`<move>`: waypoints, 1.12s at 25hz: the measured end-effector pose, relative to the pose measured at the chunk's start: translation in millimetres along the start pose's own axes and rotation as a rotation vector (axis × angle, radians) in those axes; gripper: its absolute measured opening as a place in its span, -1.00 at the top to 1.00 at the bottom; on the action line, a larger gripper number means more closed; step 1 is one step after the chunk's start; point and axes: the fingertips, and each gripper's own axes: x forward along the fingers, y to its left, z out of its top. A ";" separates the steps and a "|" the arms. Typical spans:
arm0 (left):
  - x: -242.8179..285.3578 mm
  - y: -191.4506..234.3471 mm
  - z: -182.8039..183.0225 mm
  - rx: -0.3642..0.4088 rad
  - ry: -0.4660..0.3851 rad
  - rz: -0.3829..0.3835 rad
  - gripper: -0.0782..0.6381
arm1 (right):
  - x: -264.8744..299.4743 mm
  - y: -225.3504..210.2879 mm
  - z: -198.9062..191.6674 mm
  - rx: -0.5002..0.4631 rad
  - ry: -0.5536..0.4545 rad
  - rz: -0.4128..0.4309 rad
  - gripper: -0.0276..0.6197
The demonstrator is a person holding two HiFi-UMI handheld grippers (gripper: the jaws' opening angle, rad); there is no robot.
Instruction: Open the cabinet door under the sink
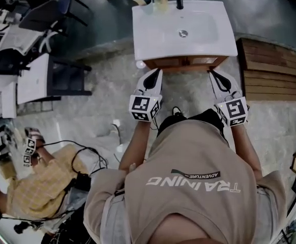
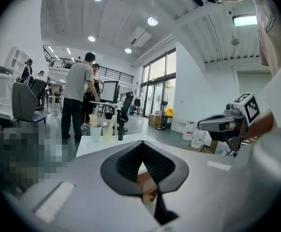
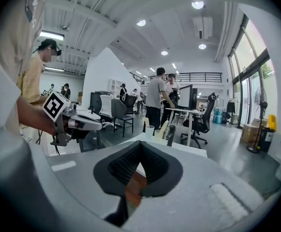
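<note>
Looking down from the head view, we find the white sink (image 1: pixel 153 44) at the top of the picture. It sits on the wooden cabinet (image 1: pixel 186 62), of which only the front's top edge shows under the basin's near rim; from above we cannot make out the door itself. Both grippers sit just in front of that edge. The left gripper (image 1: pixel 153 74) is near the cabinet's left corner and the right gripper (image 1: pixel 214 73) near its right corner, and neither visibly touches the wood.

Our forearms reach forward side by side, well apart. Each gripper points at the cabinet front and a little downward, with the marker cubes (image 1: pixel 144 107) nearest our body.

In the left gripper view the jaws of the left gripper (image 2: pixel 142 143) meet at their tips with nothing between them, and brown wood (image 2: pixel 145 180) shows through the gap below. The right gripper (image 3: pixel 140 144) is likewise closed and empty, with wood (image 3: pixel 133 185) behind its pads.
</note>
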 end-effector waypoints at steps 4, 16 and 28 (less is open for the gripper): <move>8.8 13.3 -9.2 -0.027 0.018 -0.015 0.73 | 0.1 1.9 -4.7 0.021 0.021 -0.041 0.91; 41.1 -30.5 -32.2 -0.044 0.139 -0.076 0.73 | -4.3 -15.7 -31.0 0.076 0.048 -0.021 0.91; 92.5 -83.8 -90.6 -0.125 0.302 -0.082 0.73 | -11.7 -41.8 -108.2 0.196 0.090 0.044 0.91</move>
